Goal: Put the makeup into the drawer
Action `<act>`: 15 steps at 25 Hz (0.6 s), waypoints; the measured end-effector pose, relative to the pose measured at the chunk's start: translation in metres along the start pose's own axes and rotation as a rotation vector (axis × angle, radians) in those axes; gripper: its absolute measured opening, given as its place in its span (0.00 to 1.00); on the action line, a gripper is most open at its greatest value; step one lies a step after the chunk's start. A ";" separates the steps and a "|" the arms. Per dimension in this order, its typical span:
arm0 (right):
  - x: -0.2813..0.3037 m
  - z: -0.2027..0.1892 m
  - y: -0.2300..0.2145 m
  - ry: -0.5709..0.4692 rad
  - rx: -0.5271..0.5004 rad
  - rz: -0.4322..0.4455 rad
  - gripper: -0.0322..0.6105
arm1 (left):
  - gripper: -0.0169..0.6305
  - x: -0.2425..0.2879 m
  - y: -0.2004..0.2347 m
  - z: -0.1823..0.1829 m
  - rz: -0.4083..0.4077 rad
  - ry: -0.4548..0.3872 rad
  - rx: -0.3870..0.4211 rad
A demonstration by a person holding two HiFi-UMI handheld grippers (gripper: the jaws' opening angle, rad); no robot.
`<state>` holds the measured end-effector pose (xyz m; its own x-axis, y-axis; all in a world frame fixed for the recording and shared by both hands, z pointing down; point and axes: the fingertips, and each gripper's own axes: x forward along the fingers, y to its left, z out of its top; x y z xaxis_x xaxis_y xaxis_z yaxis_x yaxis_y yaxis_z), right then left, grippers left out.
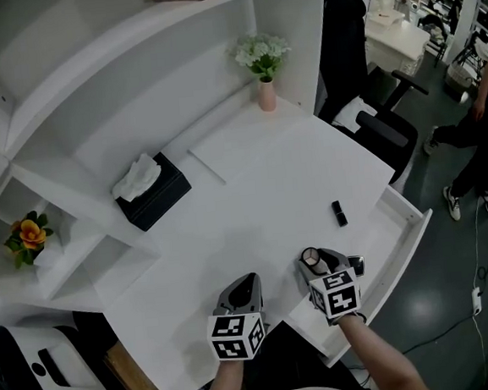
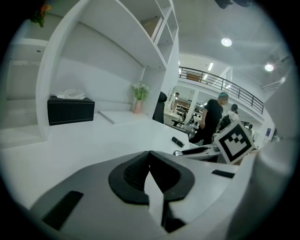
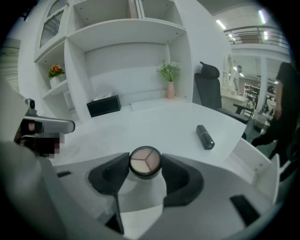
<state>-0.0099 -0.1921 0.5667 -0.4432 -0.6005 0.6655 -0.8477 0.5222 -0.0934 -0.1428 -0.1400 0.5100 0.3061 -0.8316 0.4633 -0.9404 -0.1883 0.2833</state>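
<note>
Makeup compact — round, black-rimmed, with three pale shades under the lid — sits between the jaws of the right gripper. Both pads lie against its sides, one left and one right, so the grip is closed on it. From the head view the compact is at the tip of the right gripper, over the near right part of the desk, just beside the open drawer. Cannot tell whether it rests on the desk surface or is lifted clear of it.

Left gripper: jaws together at the tips, nothing between them. In the head view the left gripper is over the near edge of the desk, beside the right one, apart from it.

Second item: a small black lipstick tube lies on its side on the desk, beyond the right gripper and near the drawer edge, touched by neither tool. It also shows in the right gripper view and the left gripper view.

Drawer is pulled out at the right of the desk; the visible part of its inside is white and bare.

Other items — black tissue box toward the back left of the desk, pink vase with white flowers at the back corner, orange flower in a shelf compartment at the left, black office chair beyond the right side of the desk.
</note>
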 end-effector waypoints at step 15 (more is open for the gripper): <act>-0.079 -0.062 -0.029 -0.021 0.115 -0.123 0.39 | 0.03 -0.001 -0.051 -0.014 -0.103 0.015 0.069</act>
<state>0.0682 -0.1225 0.5625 -0.3387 -0.6687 0.6620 -0.9232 0.3721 -0.0965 -0.0930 -0.1218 0.5064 0.4034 -0.7981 0.4476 -0.9116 -0.3083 0.2718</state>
